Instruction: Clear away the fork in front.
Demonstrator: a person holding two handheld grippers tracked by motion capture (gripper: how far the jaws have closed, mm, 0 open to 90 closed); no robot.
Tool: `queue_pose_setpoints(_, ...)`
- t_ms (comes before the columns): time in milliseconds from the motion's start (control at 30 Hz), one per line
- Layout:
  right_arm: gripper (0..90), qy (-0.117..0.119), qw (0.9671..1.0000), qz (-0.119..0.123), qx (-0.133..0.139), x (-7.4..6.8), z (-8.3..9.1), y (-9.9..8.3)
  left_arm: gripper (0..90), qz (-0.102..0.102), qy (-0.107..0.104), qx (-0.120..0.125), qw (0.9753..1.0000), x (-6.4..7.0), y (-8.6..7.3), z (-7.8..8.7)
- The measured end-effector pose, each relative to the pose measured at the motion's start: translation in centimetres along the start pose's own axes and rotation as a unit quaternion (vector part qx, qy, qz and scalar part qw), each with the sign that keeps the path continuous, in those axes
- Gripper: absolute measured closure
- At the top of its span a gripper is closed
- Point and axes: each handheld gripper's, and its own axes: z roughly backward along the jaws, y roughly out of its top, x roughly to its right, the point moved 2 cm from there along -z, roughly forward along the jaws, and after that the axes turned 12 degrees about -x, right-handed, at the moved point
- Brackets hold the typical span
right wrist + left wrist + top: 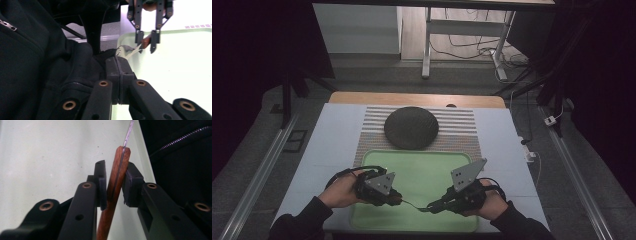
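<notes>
Setting: a person's two hands each hold a two-jaw gripper low over a pale green tray (377, 156) on a table with a white cover
Utensil: a piece of cutlery with a brown wooden handle (115, 182) and a thin metal stem spans the gap between the two grippers, just above the tray; whether it is a fork or a spoon cannot be told
Left gripper (398, 199): its jaws stand narrow on either side of the wooden handle; the left pad touches the wood, while contact at the right pad cannot be told
Right gripper (432, 207): jaws pressed together with almost no gap, clamped on the metal end (124, 51) of the utensil
Behind the tray: a dark round mat (411, 127) lies on a striped placemat (462, 131), well apart from both grippers
Person: dark sleeves enter from the bottom edge
</notes>
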Motion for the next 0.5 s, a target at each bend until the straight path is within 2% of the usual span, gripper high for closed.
queue_pose_setpoints(67,86.1,-0.013,0.9999,-0.007,-0.001,0.3,0.2,-0.2,77.6,-0.002,-0.003,-0.003,1.0000,0.1,0.0,-0.1)
queue_pose_setpoints(100,84.1,-0.027,0.9996,-0.012,0.001,0.4,0.3,-0.3,78.7,-0.003,-0.004,-0.006,1.0000,0.1,0.0,-0.1)
queue_pose_setpoints(167,79.2,-0.052,0.9981,-0.032,0.011,1.0,0.5,-0.8,79.3,0.015,-0.008,-0.001,0.9999,0.0,-0.1,-0.1)
queue_pose_setpoints(200,79.2,-0.052,0.9981,-0.032,0.011,1.0,0.5,-0.8,79.3,0.025,-0.008,-0.002,0.9997,-0.1,-0.1,-0.1)
queue_pose_setpoints(233,76.3,-0.060,0.9975,-0.036,0.012,1.1,0.6,-0.9,79.3,0.034,-0.010,-0.002,0.9994,-0.2,-0.1,0.0)
queue_pose_setpoints(267,71.1,-0.078,0.9961,-0.041,0.013,1.3,0.6,-1.0,79.3,0.045,-0.013,0.000,0.9989,-0.3,-0.2,0.0)
queue_pose_setpoints(367,66.0,-0.092,0.9946,-0.047,0.016,1.3,0.6,-1.1,79.3,0.069,-0.016,-0.002,0.9975,-0.5,-0.4,0.1)
queue_pose_setpoints(400,61.2,-0.112,0.9922,-0.054,0.013,1.4,0.6,-1.2,79.3,0.079,-0.018,-0.003,0.9967,-0.6,-0.4,0.1)
queue_pose_setpoints(433,61.2,-0.112,0.9922,-0.054,0.013,1.4,0.6,-1.2,79.3,0.093,-0.019,-0.001,0.9955,-0.5,-0.5,0.1)
queue_pose_setpoints(500,55.6,-0.137,0.9886,-0.063,0.010,1.4,0.7,-1.4,79.3,0.115,-0.020,-0.007,0.9932,-0.6,-0.6,0.2)
